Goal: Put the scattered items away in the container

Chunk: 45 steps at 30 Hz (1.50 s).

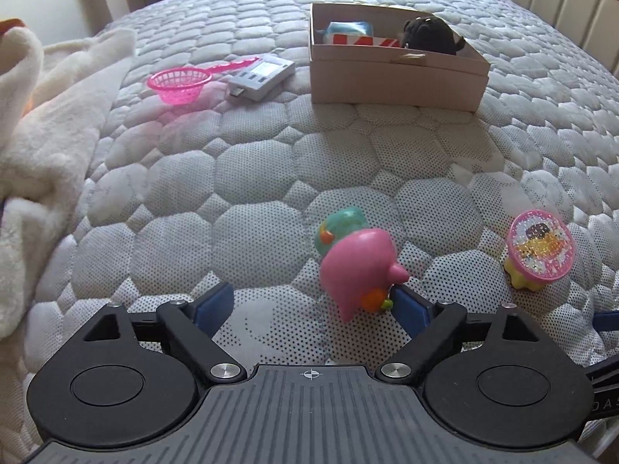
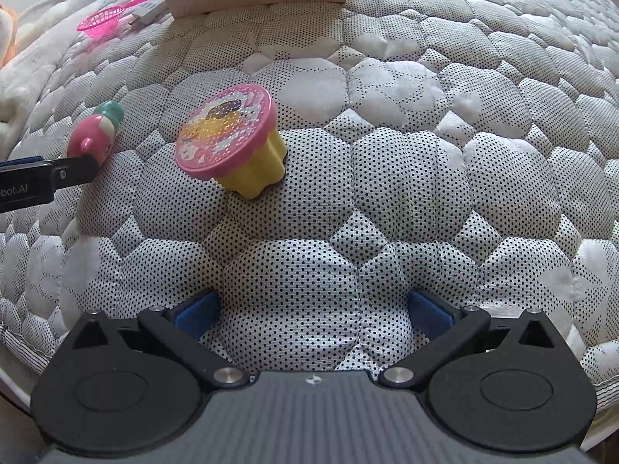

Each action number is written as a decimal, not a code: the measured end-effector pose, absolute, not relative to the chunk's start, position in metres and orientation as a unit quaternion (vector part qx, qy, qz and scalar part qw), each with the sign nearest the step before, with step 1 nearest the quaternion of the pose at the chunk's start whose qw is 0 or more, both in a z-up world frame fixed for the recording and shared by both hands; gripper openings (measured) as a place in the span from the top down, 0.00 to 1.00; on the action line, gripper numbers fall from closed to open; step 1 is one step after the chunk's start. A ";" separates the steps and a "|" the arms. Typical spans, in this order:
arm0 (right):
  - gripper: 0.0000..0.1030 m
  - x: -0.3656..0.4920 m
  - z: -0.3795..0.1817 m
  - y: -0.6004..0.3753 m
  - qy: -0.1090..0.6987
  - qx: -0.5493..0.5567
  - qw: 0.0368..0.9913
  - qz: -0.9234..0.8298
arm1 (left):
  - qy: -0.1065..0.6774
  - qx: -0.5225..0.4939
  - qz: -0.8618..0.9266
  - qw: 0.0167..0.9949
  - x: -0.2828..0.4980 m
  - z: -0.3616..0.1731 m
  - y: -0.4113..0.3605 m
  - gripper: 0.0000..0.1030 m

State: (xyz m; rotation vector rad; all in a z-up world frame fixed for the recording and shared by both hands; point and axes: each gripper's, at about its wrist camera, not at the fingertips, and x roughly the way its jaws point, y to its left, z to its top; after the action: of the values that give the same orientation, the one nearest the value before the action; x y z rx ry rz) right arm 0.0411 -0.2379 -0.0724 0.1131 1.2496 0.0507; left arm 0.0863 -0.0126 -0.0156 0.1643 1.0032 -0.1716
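A pink and teal toy figure lies on the quilted bed, just ahead of my open left gripper, close against its right finger. It also shows in the right wrist view. A yellow cup with a pink glitter lid lies tilted ahead and left of my open, empty right gripper; it also shows in the left wrist view. A cardboard box at the back holds a black plush and a packet. A pink toy strainer and a grey device lie left of the box.
A white fluffy blanket is bunched along the left side of the bed. A padded headboard stands at the far right. The bed's front edge is near my right gripper. The left gripper's arm shows at the left.
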 end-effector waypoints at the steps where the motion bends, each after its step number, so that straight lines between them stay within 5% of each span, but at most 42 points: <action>1: 0.00 0.040 -0.071 -0.237 0.584 0.047 0.810 0.026 | 0.479 0.082 -0.079 0.870 0.084 -0.016 -0.012 0.08; 12: 0.00 0.034 -0.016 -0.192 0.420 -0.134 0.894 0.085 | 0.510 0.056 -0.061 0.856 0.065 -0.019 0.015 0.05; 14: 0.17 0.050 -0.021 -0.183 0.422 -0.147 0.890 0.094 | 0.514 0.051 -0.055 0.855 0.065 -0.019 0.021 0.05; 20: 0.47 0.078 -0.040 -0.177 0.457 -0.158 0.871 0.084 | 0.515 0.043 -0.052 0.855 0.064 -0.016 0.030 0.03; 37: 0.47 0.025 -0.018 -0.224 0.490 -0.104 0.862 0.075 | 0.485 0.065 -0.084 0.868 0.098 -0.022 -0.044 0.03; 39: 0.47 0.021 -0.017 -0.228 0.489 -0.101 0.863 0.076 | 0.487 0.067 -0.076 0.868 0.105 -0.025 -0.048 0.08; 41: 0.47 0.019 -0.017 -0.232 0.489 -0.098 0.863 0.074 | 0.493 0.072 -0.070 0.864 0.109 -0.028 -0.050 0.32; 45: 0.47 0.018 -0.017 -0.241 0.495 -0.086 0.862 0.068 | 0.498 0.074 -0.077 0.861 0.110 -0.032 -0.049 0.30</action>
State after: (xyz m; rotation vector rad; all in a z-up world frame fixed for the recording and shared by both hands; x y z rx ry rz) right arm 0.0185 -0.2409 -0.0172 -0.1801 1.0385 0.1421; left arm 0.1099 -0.0489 -0.0317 0.1559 1.0449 -0.1615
